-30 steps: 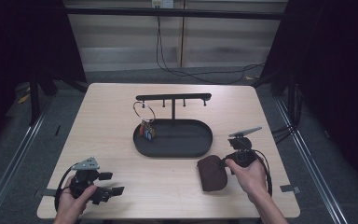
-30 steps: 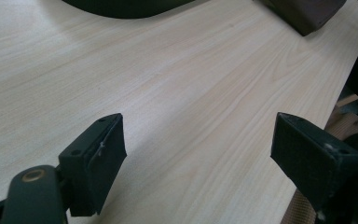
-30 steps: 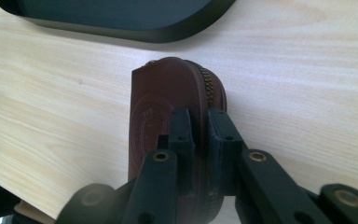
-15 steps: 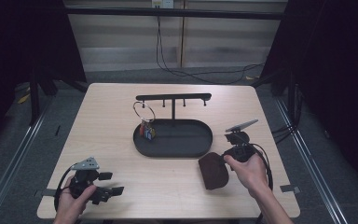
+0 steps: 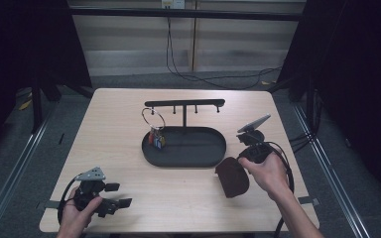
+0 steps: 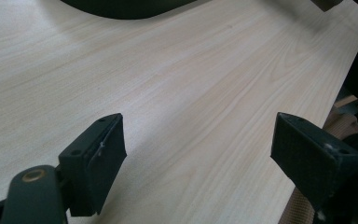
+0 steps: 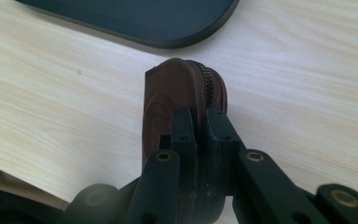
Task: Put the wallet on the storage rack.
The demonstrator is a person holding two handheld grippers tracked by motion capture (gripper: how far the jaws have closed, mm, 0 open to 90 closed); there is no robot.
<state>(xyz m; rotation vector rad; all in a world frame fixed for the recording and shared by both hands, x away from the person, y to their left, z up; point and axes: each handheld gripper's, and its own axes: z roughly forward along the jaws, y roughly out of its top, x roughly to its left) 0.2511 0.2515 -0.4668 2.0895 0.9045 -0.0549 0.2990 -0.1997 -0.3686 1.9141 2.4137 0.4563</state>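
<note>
Nearest the person, the left gripper (image 5: pixel 110 202) rests low at the front left corner of the pale wooden table (image 5: pixel 119 119), its jaws standing wide apart with nothing but bare wood between them; it sits close to the front edge, so a careless nudge backward could take it off the table. On the right, the right gripper (image 7: pixel 199 122) has its jaws pressed together on the rim of a dark brown, rounded leather pouch with a zip (image 5: pixel 232 177), held on edge just above the tabletop near the front right. The bite looks narrow, taken close to the zip seam, so I would judge the pouch could swing, twist, or slip out if the hand moves sharply. Just beyond it lies the black oval metal tray (image 5: pixel 218 157), its rim near the pouch; a low carry forward could clip that rim. Farther back, the black T-shaped rack (image 5: pixel 184 103) rises from the tray with a wire ring of small coloured tags (image 5: pixel 155 130) hanging at its left, which a swinging pouch could snag. Open room lies across the middle front of the table and along the right side.
</note>
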